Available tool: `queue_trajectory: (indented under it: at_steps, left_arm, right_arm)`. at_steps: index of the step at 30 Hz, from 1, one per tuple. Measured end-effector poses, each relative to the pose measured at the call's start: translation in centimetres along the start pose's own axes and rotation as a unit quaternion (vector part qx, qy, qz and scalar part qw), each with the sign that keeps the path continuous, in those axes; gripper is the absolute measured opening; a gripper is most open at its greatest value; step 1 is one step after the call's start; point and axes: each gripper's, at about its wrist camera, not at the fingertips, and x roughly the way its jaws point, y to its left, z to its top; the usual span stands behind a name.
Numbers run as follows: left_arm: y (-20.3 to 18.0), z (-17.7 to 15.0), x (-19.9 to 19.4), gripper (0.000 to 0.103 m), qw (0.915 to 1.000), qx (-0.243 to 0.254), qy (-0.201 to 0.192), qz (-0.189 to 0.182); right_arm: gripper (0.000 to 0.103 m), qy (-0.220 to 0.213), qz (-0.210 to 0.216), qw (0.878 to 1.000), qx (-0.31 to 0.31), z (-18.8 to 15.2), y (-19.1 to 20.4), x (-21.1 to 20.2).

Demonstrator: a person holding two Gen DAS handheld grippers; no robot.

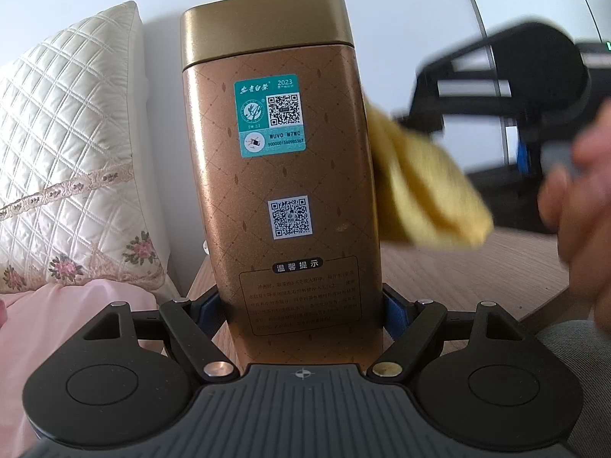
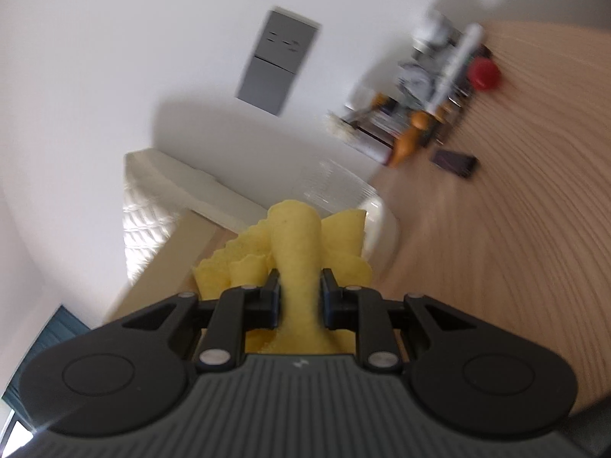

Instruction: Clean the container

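A tall bronze tin container (image 1: 282, 175) with a gold lid, a teal sticker and QR codes stands upright in the left wrist view. My left gripper (image 1: 301, 311) is shut on its lower part, one blue pad on each side. A folded yellow cloth (image 1: 424, 191) touches the tin's right side; the right gripper (image 1: 427, 114), blurred, holds it from the right, with a hand behind it. In the right wrist view my right gripper (image 2: 299, 294) is shut on the yellow cloth (image 2: 296, 244), which bunches out ahead of the fingers. The tin is not seen in that view.
A quilted white pillow (image 1: 65, 152) and pink bedding (image 1: 57, 324) lie left of the tin. A wooden table (image 1: 469, 278) is under and right of it. The right wrist view shows a clear plastic tub (image 2: 343, 191), a phone (image 2: 454, 162), a red object (image 2: 485, 74) and clutter on the table.
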Motion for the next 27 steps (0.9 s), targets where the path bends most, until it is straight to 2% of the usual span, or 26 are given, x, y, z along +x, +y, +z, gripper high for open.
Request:
queue_trajectory:
  at_steps: [7,10,14,17,19,22,27]
  left_arm:
    - [-0.1,0.0,-0.2,0.083,1.0000,0.001,-0.001,0.002]
    - [-0.1,0.0,-0.1,0.083,1.0000,0.001,0.000,0.002]
    - [-0.3,0.1,0.0,0.084,1.0000,0.001,0.003,0.008]
    - [0.0,0.4,-0.4,0.084,0.9999,-0.006,-0.008,0.006]
    - [0.2,0.7,-0.7,0.085,0.9998,-0.011,-0.017,0.005]
    - [0.4,0.9,-0.9,0.087,0.9995,-0.016,-0.025,0.004]
    - [0.5,1.2,-1.2,0.087,0.9992,-0.016,-0.037,-0.002]
  right_arm:
    - [0.023,-0.013,0.049,0.999,-0.016,2.0,2.6,-0.1]
    - [0.023,-0.002,0.033,0.999,-0.021,1.6,1.9,0.0]
    - [0.022,0.032,-0.011,0.999,-0.032,0.5,0.3,-0.1]
    - [0.022,0.056,-0.050,0.993,-0.090,0.5,1.1,-0.6]
    - [0.022,0.064,-0.073,0.984,-0.152,1.1,2.5,-0.9]
    - [0.020,0.077,-0.099,0.960,-0.249,3.2,6.2,-0.4]
    - [0.020,0.107,-0.133,0.905,-0.389,6.4,12.8,1.8]
